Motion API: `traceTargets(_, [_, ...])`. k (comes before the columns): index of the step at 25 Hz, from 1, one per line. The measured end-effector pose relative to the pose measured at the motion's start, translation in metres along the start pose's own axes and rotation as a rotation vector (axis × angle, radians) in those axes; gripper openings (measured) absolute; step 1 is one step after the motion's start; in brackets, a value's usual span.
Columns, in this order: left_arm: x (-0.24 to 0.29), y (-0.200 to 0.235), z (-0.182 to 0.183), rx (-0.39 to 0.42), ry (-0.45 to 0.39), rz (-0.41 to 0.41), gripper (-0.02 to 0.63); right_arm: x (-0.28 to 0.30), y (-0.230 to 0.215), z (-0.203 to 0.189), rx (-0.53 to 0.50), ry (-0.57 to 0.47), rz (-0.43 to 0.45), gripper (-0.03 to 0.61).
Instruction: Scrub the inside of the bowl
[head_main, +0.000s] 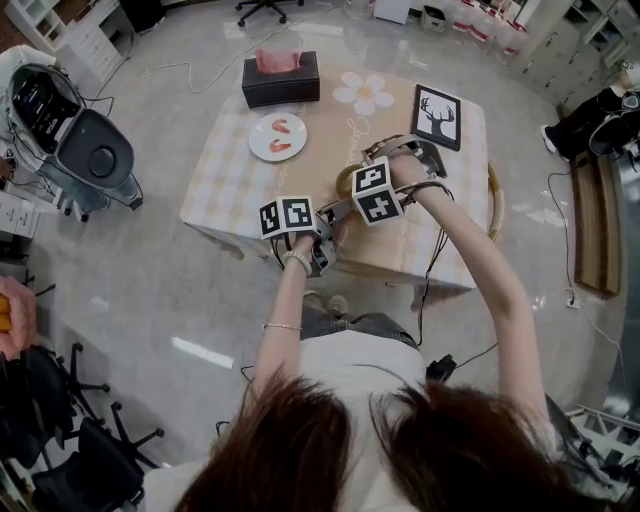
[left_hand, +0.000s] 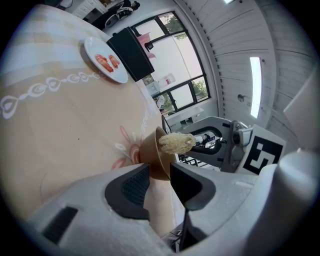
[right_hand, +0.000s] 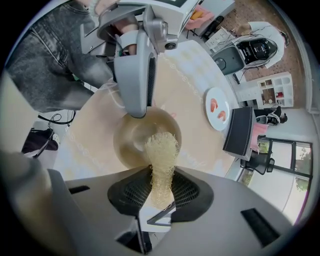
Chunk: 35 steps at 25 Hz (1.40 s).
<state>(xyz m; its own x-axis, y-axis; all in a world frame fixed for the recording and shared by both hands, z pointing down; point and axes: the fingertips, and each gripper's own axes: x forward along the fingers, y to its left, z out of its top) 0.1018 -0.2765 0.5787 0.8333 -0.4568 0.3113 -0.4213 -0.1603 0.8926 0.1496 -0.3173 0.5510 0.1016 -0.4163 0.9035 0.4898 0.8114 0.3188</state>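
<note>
A tan bowl stands near the front edge of the beige table. In the left gripper view the bowl's brown wall fills the gap between the two pads, and my left gripper is shut on its rim. My right gripper points steeply down and is shut on a pale fibrous loofah scrubber. The scrubber's tip reaches over the near rim into the bowl. From the left gripper view the scrubber shows above the bowl's rim.
A white plate with pink shrimp pieces lies further back on the table, with a black tissue box behind it. A framed deer picture lies at the back right. A chair stands by the table's right edge.
</note>
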Motion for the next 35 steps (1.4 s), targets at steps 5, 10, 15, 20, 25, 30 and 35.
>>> traceTargets(5, [-0.001, 0.001, 0.001, -0.009, -0.001, 0.004, 0.126, -0.002, 0.0, 0.0, -0.004, 0.009, 0.003, 0.095])
traceTargets(10, [-0.001, 0.002, -0.001, -0.022, -0.004, -0.003, 0.123, -0.006, 0.004, -0.003, -0.007, 0.022, 0.004, 0.095])
traceTargets(15, [0.001, 0.003, -0.001, -0.051, -0.011, -0.013, 0.115, -0.007, 0.013, -0.007, -0.01, 0.031, 0.015, 0.095])
traceTargets(20, [0.001, 0.003, 0.0, -0.059, -0.017, -0.016, 0.112, -0.008, 0.022, -0.01, -0.02, 0.043, 0.028, 0.095])
traceTargets(25, [0.001, 0.002, 0.0, -0.059, -0.023, -0.021, 0.112, -0.011, 0.031, -0.007, -0.035, 0.043, 0.035, 0.095])
traceTargets(30, [0.0, 0.002, 0.001, -0.062, -0.024, -0.023, 0.112, -0.014, 0.038, -0.002, -0.057, 0.043, 0.039, 0.095])
traceTargets(35, [0.0, 0.0, 0.001, -0.064, -0.024, -0.024, 0.112, -0.018, 0.044, 0.004, -0.079, 0.04, 0.044, 0.095])
